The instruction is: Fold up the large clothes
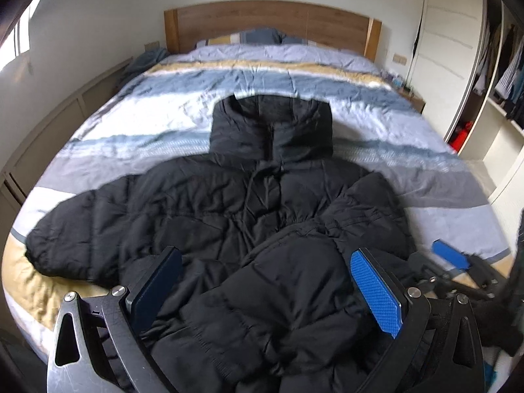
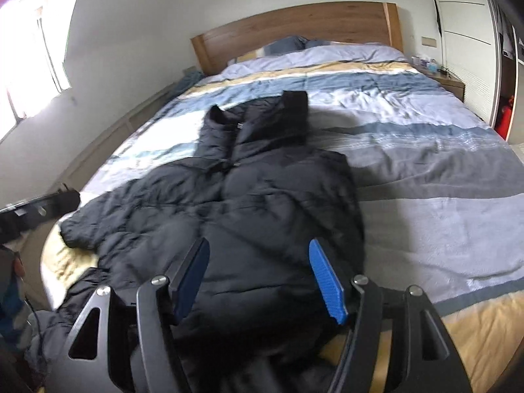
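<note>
1. Here, the black puffer jacket (image 1: 229,203) lay face up on the striped duvet (image 1: 163,114) of the bed, its hood (image 1: 271,124) toward the wooden headboard (image 1: 271,23).
2. In the left wrist view, one sleeve (image 1: 82,229) stretched out to the left, while the other sleeve (image 1: 311,278) was folded across the jacket's front.
3. Your left gripper (image 1: 265,288) hovered over the folded sleeve with its jaws wide apart; the blue pads (image 1: 376,291) pressed on nothing.
4. Your right gripper (image 2: 260,281) stood above the jacket's lower half (image 2: 262,229) with its jaws partly open. Fabric showed between the pads (image 2: 327,281) but was not pinched.
5. The right gripper (image 1: 452,258) also appeared at the right edge of the left wrist view, just beside the jacket.
6. A wardrobe (image 1: 452,49) with hanging clothes (image 1: 511,68) stood to the right of the bed, and a window (image 2: 29,59) lit the left wall.
</note>
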A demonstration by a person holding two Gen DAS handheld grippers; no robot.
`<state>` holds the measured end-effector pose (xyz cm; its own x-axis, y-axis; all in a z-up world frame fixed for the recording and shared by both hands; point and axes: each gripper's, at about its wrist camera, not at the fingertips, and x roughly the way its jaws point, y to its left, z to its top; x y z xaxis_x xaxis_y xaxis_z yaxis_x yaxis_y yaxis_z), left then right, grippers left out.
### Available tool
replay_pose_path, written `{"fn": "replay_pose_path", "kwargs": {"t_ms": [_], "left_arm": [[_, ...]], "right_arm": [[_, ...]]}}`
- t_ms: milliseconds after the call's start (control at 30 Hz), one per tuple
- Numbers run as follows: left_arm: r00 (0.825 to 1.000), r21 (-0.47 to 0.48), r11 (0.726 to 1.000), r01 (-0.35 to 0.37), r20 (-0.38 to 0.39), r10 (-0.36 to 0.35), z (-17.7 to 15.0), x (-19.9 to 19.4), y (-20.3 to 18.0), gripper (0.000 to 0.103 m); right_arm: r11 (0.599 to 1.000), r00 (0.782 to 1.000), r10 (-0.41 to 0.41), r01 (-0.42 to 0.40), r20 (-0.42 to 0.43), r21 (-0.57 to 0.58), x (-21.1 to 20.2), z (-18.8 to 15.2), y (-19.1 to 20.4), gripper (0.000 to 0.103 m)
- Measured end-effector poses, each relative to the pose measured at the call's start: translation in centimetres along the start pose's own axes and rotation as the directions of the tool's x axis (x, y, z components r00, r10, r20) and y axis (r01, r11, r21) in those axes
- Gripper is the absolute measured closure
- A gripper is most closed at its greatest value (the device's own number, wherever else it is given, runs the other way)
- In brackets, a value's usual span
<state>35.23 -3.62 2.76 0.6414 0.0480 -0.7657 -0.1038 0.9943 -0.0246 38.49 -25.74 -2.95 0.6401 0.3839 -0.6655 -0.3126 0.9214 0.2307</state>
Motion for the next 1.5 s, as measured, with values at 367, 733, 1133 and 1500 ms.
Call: {"fn": "replay_pose_path", "kwargs": {"t_ms": [367,733,1133,1500], "left_arm": [[0.987,0.007,0.998,-0.063,-0.149,0.064,-4.6,11.5,1.2,0.003],[0.990,-0.031,0.997,-0.076,-0.118,0.072,-5.5,6.9,5.4,0.004],[0.980,0.040,0.988,-0.150,-0.123,0.154,-8.6,3.1,5.2,0.004],[0.992,0.006,0.994,-0.106,0.073,0.105,-9.0,-8.2,6.2,0.004]], "right_arm": [[1.000,0.995,-0.019,0.021,-0.096,0.014,7.9,-1.9,-3.2,0.040],[0.999,0.999,-0.036,0.036,-0.039,0.000,4.2,-1.8,-1.9,0.042],[0.999,0.992,-0.039,0.039,-0.121,-0.001,2.2,-4.9,0.3,0.042],[0.999,0.999,-0.029,0.029,-0.021,-0.042,-6.0,-5.7,6.1,0.042]]}}
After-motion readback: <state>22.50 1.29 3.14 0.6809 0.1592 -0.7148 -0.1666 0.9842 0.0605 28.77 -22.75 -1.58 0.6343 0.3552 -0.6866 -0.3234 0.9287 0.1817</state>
